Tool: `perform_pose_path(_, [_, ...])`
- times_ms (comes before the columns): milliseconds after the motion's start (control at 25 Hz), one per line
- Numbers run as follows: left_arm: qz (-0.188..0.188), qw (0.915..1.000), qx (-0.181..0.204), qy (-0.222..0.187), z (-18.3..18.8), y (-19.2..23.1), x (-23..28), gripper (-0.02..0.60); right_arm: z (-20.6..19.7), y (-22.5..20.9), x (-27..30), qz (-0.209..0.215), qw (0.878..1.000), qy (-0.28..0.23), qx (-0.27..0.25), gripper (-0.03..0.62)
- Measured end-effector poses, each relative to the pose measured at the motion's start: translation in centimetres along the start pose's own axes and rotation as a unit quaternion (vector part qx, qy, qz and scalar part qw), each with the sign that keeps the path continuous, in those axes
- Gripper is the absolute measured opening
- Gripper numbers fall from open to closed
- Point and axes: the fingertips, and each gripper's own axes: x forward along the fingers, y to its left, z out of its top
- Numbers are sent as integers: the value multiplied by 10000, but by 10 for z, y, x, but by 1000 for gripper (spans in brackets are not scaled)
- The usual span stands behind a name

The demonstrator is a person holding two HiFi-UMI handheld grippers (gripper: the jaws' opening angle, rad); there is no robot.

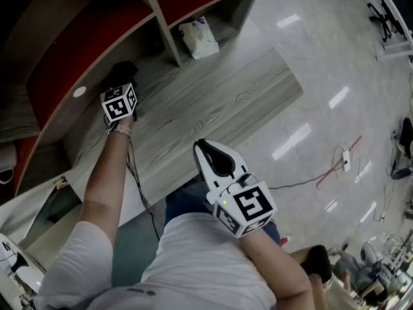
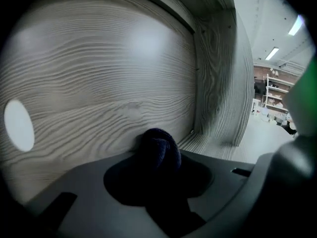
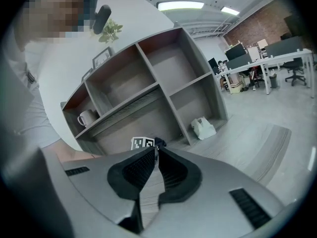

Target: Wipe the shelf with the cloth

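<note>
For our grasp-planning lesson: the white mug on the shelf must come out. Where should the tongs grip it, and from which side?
Grip the white mug across its round body, coming in level from the open front of the shelf. It stands upright with its handle to the left in the right gripper view, and the board above likely blocks an overhead reach.

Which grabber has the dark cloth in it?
The left gripper: its jaws pinch the dark cloth inside the shelf. The right gripper is shut on nothing, out in front of the shelf.

Ceiling strip lights (image 3: 181, 5) glare off the glossy floor (image 1: 322, 57); both gripper views bend and darken at edges.
</note>
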Motion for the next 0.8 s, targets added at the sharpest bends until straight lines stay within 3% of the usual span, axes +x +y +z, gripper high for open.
perform_pose_path(360, [689,9967,-426,90,-49,101,-63,140,-15,59,30,578,9978,260,-211,35])
perform_pose_path(560, [1097,9911,-757,69,-73,158,-99,140,-24,90,45,853,9950,393,-343,35])
perform_pose_path(800, [1590,9833,-874,169,-99,216,-135,141,-40,132,59,1223,9892,582,-554,35])
